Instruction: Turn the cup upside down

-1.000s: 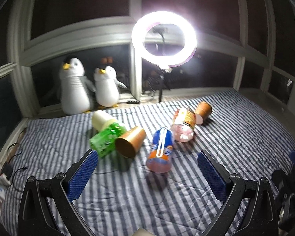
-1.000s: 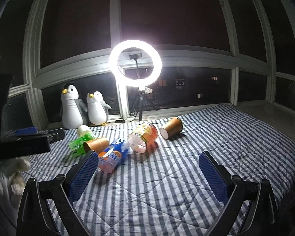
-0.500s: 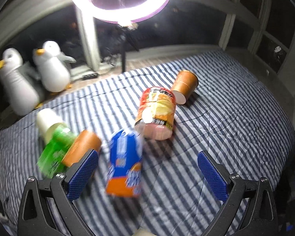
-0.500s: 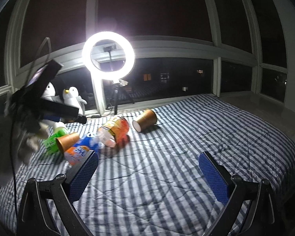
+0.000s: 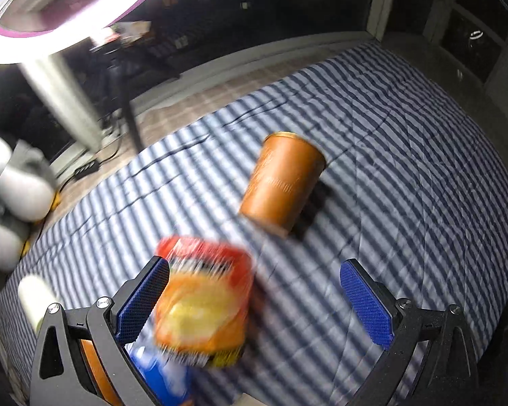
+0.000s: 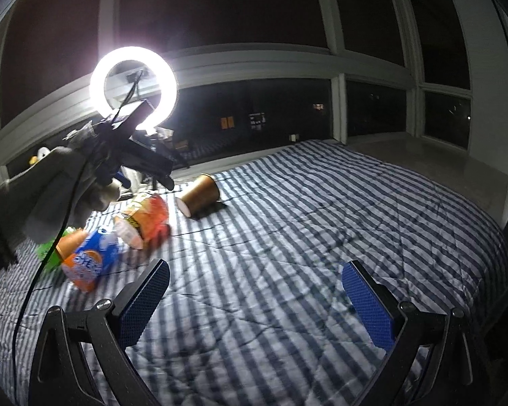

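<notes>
Left wrist view: the left gripper is wide open and holds nothing. The brown cup lies on its side on the striped bed, a bit past the blue pads and between them. A blurry red and yellow snack can lies close to the left pad. A blue bottle sits just under it. A white penguin toy stands at the far left edge. A bright ring light glows at the top.

Right wrist view: the right gripper is also wide open, with only bed between its pads. The cup lies on its side far ahead, its open end facing left. The snack can and the bottle lie to its left. The left gripper hangs above the can, held by a gloved hand. The ring light shines behind.
</notes>
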`<state>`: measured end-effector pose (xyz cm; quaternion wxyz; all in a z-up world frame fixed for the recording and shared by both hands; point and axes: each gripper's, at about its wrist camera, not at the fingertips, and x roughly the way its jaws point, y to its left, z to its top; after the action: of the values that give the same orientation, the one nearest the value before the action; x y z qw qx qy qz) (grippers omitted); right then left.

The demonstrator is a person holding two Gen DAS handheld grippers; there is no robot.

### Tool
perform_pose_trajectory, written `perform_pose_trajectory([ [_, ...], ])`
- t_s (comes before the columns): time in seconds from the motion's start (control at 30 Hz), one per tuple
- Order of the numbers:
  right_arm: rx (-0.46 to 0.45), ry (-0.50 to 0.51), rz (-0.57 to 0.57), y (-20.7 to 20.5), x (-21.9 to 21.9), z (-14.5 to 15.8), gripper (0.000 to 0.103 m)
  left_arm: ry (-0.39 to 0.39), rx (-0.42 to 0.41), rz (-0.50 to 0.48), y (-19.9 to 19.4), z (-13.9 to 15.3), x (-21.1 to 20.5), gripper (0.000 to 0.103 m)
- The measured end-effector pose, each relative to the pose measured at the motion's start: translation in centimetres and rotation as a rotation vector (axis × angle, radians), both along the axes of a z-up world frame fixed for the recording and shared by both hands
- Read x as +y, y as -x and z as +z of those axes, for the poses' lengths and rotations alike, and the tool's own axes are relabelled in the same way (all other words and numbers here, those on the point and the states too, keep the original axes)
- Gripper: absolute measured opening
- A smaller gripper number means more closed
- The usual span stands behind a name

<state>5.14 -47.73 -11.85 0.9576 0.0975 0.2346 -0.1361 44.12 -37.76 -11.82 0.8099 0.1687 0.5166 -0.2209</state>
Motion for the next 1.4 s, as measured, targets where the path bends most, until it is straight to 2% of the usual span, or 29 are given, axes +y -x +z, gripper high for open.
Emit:
perform_pose_trajectory([
  [0.3, 0.005, -0.039, -0.054, -0.6, -3.5, -1.2, 0.101, -0.017, 0.098, -0.005, -4.9, -2.9, -5.3, 0.099],
  [0.47, 0.009, -0.088, -0.057, -1.4, -4.6, -2.0, 0.101, -0.056, 0.145, -0.005, -6.4, -5.4, -6.8, 0.085],
  [0.6, 0.011, -0.092, -0.060, -2.0, -5.0, -2.4, 0.101, -0.075, 0.158, -0.017, -7.1, -7.0, -7.7, 0.083],
  [0.73, 0.008, -0.092, -0.059, -2.3, -5.2, -2.4, 0.101, -0.092, 0.172, -0.022, -7.3, -8.5, -8.0, 0.062],
  [0.9, 0.005, -0.088, -0.047, -2.4, -4.9, -2.4, 0.101, -0.076, 0.158, -0.014, -7.3, -9.2, -7.9, 0.061],
  [1.13, 0.003, -0.079, -0.037, -2.3, -4.3, -2.0, 0.101, -0.043, 0.117, -0.028, -4.3, -7.7, -7.2, 0.060],
  [1.27, -0.003, -0.073, -0.029, -1.9, -3.7, -1.5, 0.101, -0.027, 0.085, -0.076, -0.7, -6.2, -6.5, 0.060],
  [1.4, -0.014, -0.061, -0.014, -1.3, -2.7, -0.6, 0.101, 0.005, 0.073, -0.122, 3.7, -4.3, -4.0, 0.060],
])
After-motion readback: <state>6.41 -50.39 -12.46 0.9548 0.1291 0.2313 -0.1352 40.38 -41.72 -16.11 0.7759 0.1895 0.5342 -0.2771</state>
